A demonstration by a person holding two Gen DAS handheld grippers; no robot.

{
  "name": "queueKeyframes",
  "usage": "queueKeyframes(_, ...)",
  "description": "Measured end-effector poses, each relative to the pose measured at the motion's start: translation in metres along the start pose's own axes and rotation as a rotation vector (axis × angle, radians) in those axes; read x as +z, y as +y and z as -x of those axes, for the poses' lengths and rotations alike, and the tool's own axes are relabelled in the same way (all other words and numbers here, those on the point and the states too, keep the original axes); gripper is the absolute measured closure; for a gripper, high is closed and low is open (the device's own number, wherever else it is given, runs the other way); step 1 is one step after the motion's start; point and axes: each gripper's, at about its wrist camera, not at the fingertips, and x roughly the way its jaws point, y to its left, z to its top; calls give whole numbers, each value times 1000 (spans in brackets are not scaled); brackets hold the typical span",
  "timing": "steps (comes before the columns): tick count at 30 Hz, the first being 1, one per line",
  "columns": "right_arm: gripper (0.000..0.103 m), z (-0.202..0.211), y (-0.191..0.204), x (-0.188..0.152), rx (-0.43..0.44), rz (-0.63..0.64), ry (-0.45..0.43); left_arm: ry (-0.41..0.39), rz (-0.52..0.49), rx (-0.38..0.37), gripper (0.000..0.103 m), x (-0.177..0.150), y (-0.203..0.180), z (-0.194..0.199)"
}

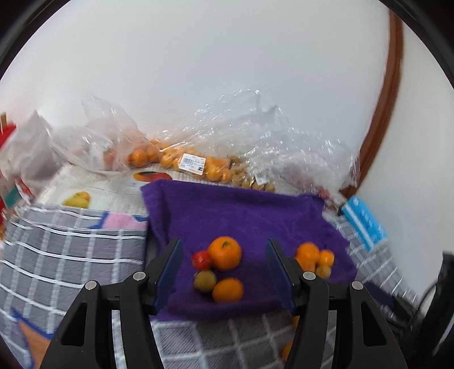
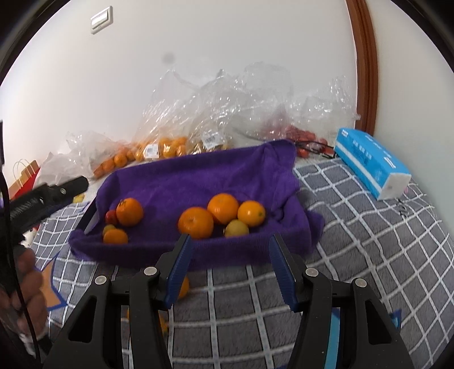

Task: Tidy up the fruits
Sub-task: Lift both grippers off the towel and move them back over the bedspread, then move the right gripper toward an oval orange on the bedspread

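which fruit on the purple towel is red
The small red fruit at the left group's far-left edge, touching the stemmed orange; all the others are orange or yellow-green.

You are working in a home room: grey checked blanket (image 2: 354, 227) as the surface, plain white wall with a light switch (image 2: 101, 20), brown wooden door frame (image 2: 366, 62), supermarket produce bags (image 2: 204, 119) with price labels, tissue pack (image 2: 371, 164).

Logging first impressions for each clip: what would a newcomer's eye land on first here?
The purple towel draped over a tray on the grey checked blanket, with two clusters of oranges on it: one at its left, one at its right. Behind, crinkled clear bags of fruit line the wall; a blue tissue pack lies right.
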Motion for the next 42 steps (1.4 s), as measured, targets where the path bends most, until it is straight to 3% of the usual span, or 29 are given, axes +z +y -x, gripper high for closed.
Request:
queueKeyframes(4, 46, -3, 4, -5, 15, -11, 31, 44, -68, 99, 43, -20, 6, 14)
queueKeyframes(9, 46, -8, 11, -12, -9, -10, 62, 183, -22, 51, 43, -40, 28, 6)
queueKeyframes(14, 46, -9, 17, -22, -8, -10, 81, 226, -75, 154, 43, -58, 39, 2)
queueKeyframes(18, 46, -17, 24, -29, -15, 8, 109, 288, -34, 146, 43, -67, 53, -4)
queueKeyframes(20, 46, -18, 28, -31, -18, 16, 109, 282, -32, 128, 43, -70, 56, -6)
queueKeyframes(26, 46, -18, 27, -31, -41, 9, 94, 275, -28, 164, 43, -75, 60, -11)
queueKeyframes(30, 45, -20, 25, -31, -10, -24, 98, 247, -2, 183, 43, -77, 62, -9)
queueKeyframes(42, 45, -32, 37, -33, 30, 25, 158, 258, -58, 208, 35, -80, 54, -13)
